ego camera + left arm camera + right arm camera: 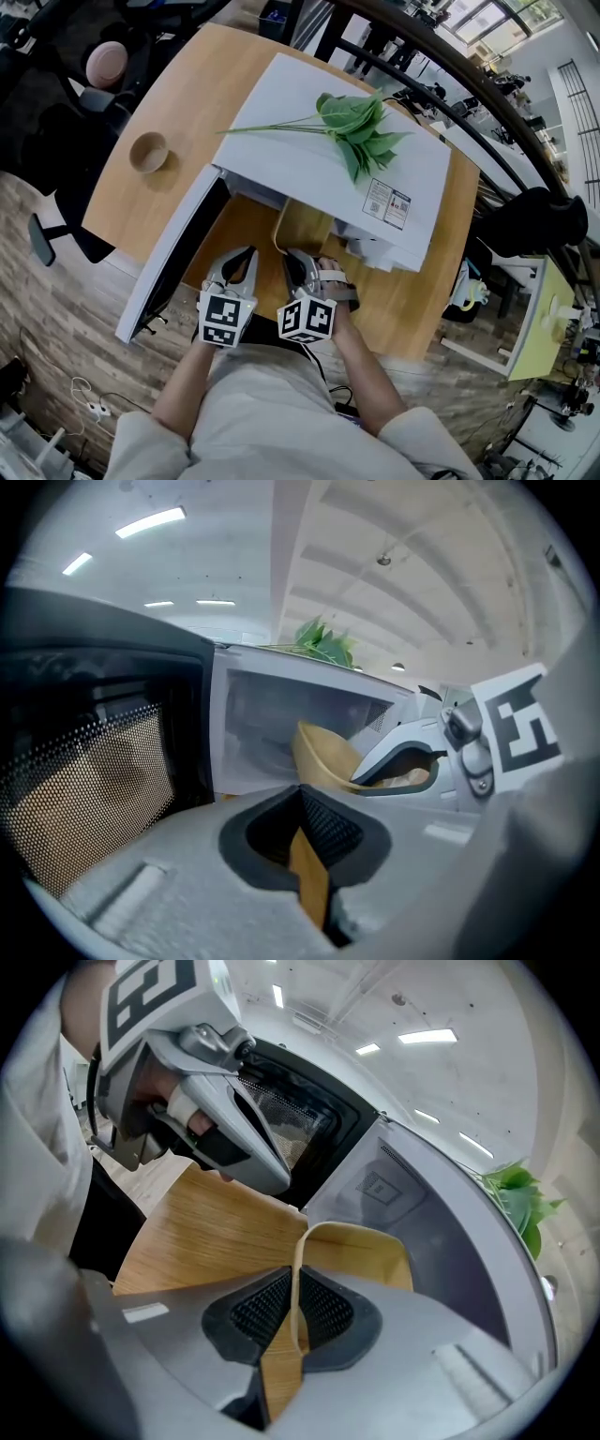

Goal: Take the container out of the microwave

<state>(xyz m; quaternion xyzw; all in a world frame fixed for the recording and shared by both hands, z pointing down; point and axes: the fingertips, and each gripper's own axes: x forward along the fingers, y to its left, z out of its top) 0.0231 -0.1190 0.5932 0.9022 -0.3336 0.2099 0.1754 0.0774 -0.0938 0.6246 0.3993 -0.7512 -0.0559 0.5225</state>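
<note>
The tan container (pixel 302 230) sits dead centre in the head view, right at the mouth of the microwave (pixel 281 103), poking out beneath the front edge of its white top. It leans a little, as the left gripper view shows. The right gripper (pixel 296 1285) has it: the thin wall stands between the black pads, jaws pinched narrow on the rim. Just to its left, the left gripper (pixel 300 799) hangs apart from the container, jaws together and gripping nothing. The microwave door (pixel 169 262) is swung wide open towards the lower left. Up top lies a leafy green plant (pixel 361 127), with a label (pixel 386 203) near the right corner. A small bowl (pixel 148 152) stands at the left on the wooden table (pixel 187 84).
</note>
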